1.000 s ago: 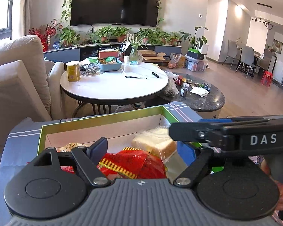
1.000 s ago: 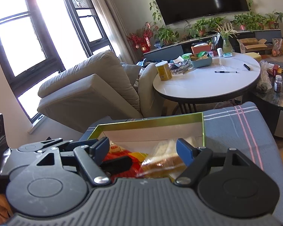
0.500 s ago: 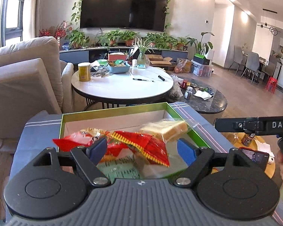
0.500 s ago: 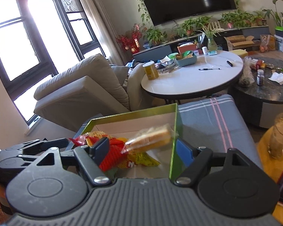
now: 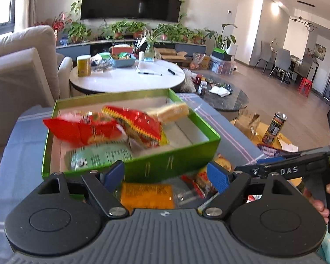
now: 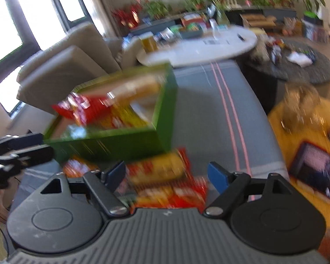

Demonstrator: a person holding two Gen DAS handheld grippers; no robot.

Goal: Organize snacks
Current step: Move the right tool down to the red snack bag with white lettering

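A green box (image 5: 171, 165) sits on a grey striped cloth (image 5: 22, 136) and holds red snack bags (image 5: 81, 129), a green packet (image 5: 99, 156) and a wrapped bread (image 5: 171, 111). My left gripper (image 5: 165, 175) is open and empty, just in front of the box, above an orange packet (image 5: 146, 194). My right gripper (image 6: 166, 173) is open and empty above red and yellow snack packs (image 6: 162, 176) lying in front of the box (image 6: 121, 145). The right gripper also shows in the left wrist view (image 5: 259, 168). The right wrist view is blurred.
A white round table (image 5: 125, 79) with a yellow can (image 5: 84, 65) stands behind the box. A beige sofa (image 5: 17, 70) is at the left. A dark stone table (image 5: 226, 99) and a low yellow table (image 5: 275, 136) with a drink can (image 5: 274, 127) are at the right.
Both grippers have pulled back from over the box to its near side. Loose snack packs in front of the box have come into view. The right gripper has swung right.
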